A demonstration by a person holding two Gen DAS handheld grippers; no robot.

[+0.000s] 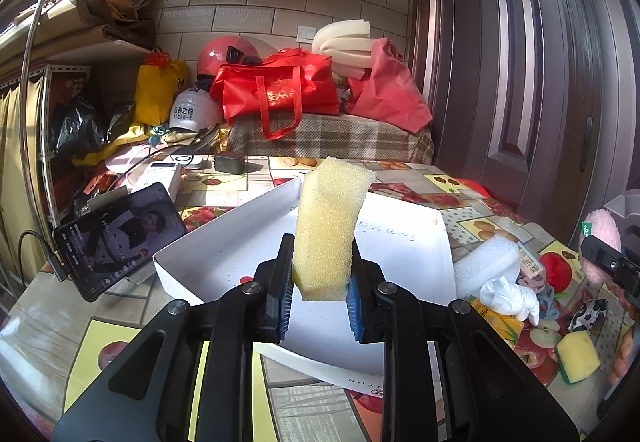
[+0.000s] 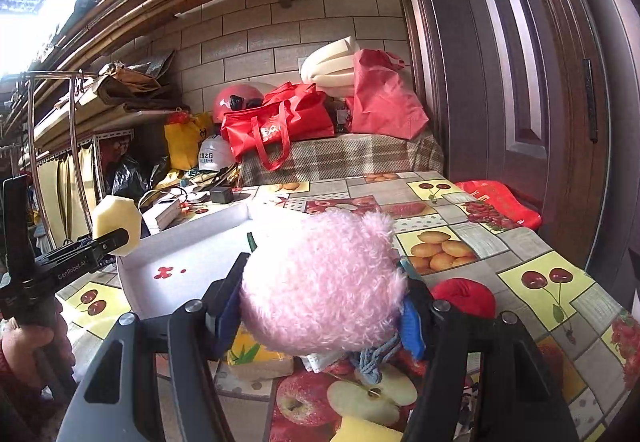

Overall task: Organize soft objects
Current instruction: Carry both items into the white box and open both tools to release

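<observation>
Left gripper [image 1: 320,282]: fingers closed tight on a yellow sponge [image 1: 328,226], gripped at its lower end, standing upright and bending over at the top, held above a white tray [image 1: 208,254] on the tabletop [image 1: 472,217]. Right gripper [image 2: 320,310]: fingers about half open, clamped on a pink plush [image 2: 320,282] that fills the gap between the blue pads and bulges above them; held over the tabletop just right of the tray. Right of the tray, lying on the tabletop: white foam roll [image 1: 486,262], white cloth [image 1: 510,296], second yellow sponge with green backing [image 1: 578,356], black-and-white patterned piece [image 1: 588,316]. Red yarn ball [image 2: 464,296] just right of the right gripper. Blue-grey knitted piece [image 2: 376,358] beneath the plush. Tray interior mostly bare, with red marks on its floor. Phone [image 1: 116,238] propped left of the tray, touching or just beside its corner. A hand [image 2: 28,346] grips the left gripper's handle.
</observation>
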